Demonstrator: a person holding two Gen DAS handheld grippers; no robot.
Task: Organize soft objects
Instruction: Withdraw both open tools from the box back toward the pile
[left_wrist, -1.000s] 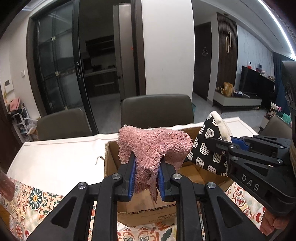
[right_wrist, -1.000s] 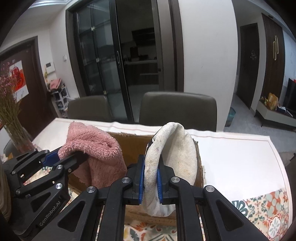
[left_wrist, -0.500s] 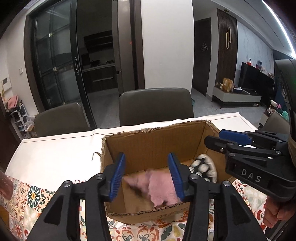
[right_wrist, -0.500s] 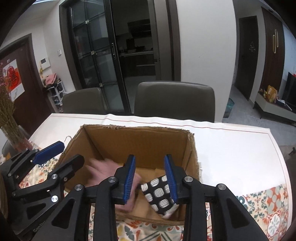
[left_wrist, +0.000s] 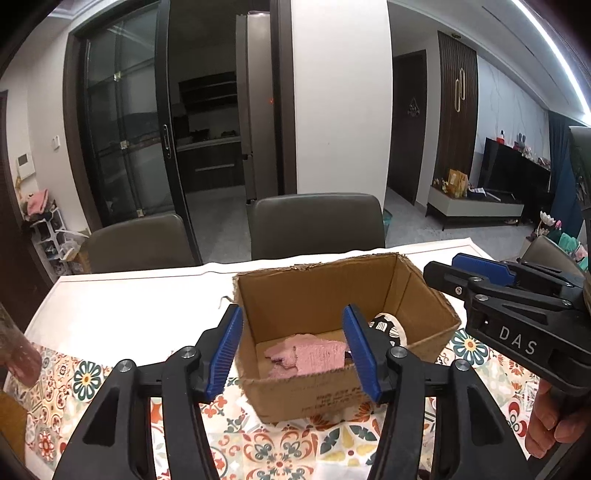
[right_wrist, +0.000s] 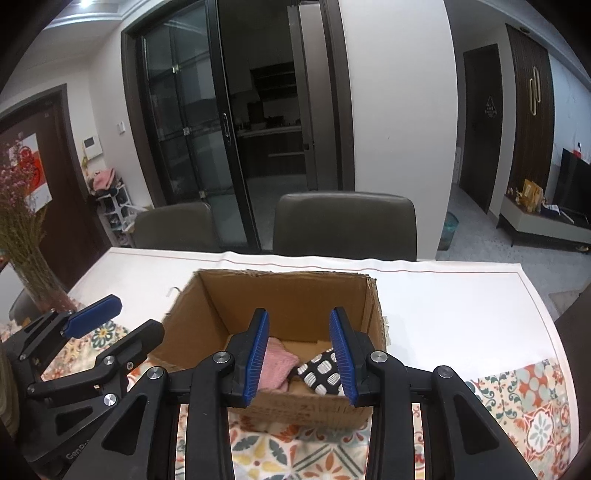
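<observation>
Looking along the left tool (left_wrist: 293, 349), the cardboard box (left_wrist: 295, 295) is the landmark: it stands open-topped on the counter (left_wrist: 122, 306), straight ahead of and below the blue pads. The pink fuzzy cloth (left_wrist: 306, 354) lies flat on the box floor, toward its near-left side, its longer stretch running across the box from left to right. The black-and-white patterned cloth (left_wrist: 386, 326) sits in the box's right part, touching or just beside the pink one; which of the two I cannot tell. The left tool's jaws are opening, with nothing between them; the pink cloth only shows through the gap from well below. The left tool hangs above the box's near wall, tipped downward into it. The right tool (left_wrist: 476, 271) comes in from the box's right, above its right rim, held by a hand (left_wrist: 546, 417) at the lower right.

Turning to the right wrist view, the right tool (right_wrist: 299, 354) points down over the near wall of the box (right_wrist: 280, 295), slightly right of its middle. Its jaws stand partly apart and hold nothing. Seen through the gap, the pink cloth (right_wrist: 275, 363) lies left and the patterned cloth (right_wrist: 321, 371) right on the box floor, side by side. The left tool (right_wrist: 122, 321) reaches in from the box's left, above its left corner. Both cloths appear already placed, so any further soft thing would, I judge, lie outside the box, and none shows here.
</observation>
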